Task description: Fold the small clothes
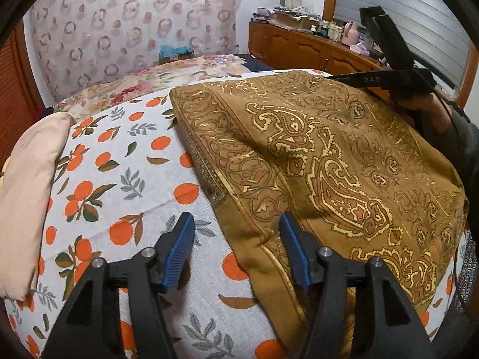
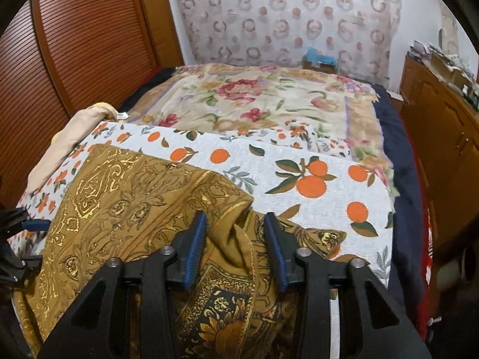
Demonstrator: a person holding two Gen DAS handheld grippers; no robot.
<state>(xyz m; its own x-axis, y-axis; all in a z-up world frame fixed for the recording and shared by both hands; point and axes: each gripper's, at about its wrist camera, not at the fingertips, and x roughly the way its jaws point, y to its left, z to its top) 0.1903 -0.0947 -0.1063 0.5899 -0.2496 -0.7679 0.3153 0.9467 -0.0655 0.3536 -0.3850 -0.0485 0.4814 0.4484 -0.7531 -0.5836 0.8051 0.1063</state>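
A mustard-brown paisley cloth (image 1: 329,155) lies folded over on the orange-print bed sheet (image 1: 125,161). My left gripper (image 1: 236,224) is open at the cloth's near left edge; its right finger rests on the cloth, its left finger over the sheet. In the right wrist view the same cloth (image 2: 125,203) is bunched under my right gripper (image 2: 235,224), which is open with a raised fold of cloth between its fingers. The right gripper also shows in the left wrist view (image 1: 389,71) at the cloth's far right.
A folded beige garment (image 1: 30,185) lies at the sheet's left edge. A floral blanket (image 2: 254,101) covers the bed beyond. A wooden dresser (image 1: 305,48) with clutter stands to the right, and a slatted wooden door (image 2: 74,45) to the left.
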